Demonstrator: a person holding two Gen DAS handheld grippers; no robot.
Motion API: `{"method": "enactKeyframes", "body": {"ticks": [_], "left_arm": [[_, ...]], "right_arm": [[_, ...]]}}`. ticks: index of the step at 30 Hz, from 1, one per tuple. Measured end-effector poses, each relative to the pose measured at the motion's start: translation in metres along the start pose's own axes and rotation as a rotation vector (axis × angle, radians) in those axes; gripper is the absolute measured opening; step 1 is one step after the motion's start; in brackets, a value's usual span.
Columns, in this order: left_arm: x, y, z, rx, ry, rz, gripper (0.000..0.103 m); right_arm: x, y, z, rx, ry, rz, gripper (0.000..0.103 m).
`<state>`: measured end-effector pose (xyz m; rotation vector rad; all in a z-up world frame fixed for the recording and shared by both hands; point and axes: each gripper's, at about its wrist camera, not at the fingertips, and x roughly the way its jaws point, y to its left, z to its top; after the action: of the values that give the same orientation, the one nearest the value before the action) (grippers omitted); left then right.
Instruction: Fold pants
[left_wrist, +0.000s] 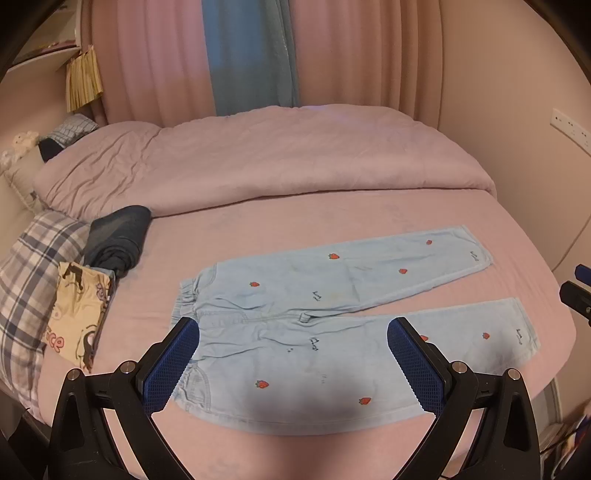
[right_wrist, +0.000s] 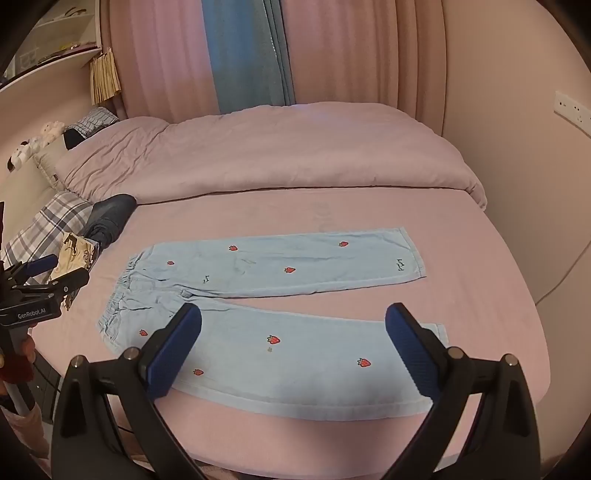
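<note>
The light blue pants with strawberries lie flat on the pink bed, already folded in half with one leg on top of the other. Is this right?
Not quite. The pants do lie flat on the pink bed, but they are not folded yet: the right wrist view shows the two legs spread apart, side by side.

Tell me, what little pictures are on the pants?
Red strawberries on light blue fabric. The pants show best in the right wrist view.

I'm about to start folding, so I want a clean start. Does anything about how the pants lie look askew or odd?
Mostly fine: the pants lie flat on the bed, both tools open above them. The legs splay apart toward the cuffs, and faint staining shows mid-leg.
</note>
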<state>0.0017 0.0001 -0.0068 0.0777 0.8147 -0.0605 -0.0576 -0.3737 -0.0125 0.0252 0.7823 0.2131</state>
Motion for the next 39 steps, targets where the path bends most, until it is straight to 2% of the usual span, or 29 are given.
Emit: {"method": "enactKeyframes", "body": {"ticks": [39], "left_arm": [[0.0039, 0.0022, -0.0057, 0.0, 0.008, -0.013, 0.102]], "right_arm": [[0.0037, 0.0076, 0.0002, -0.012, 0.007, 0.006, 0.1]]}}
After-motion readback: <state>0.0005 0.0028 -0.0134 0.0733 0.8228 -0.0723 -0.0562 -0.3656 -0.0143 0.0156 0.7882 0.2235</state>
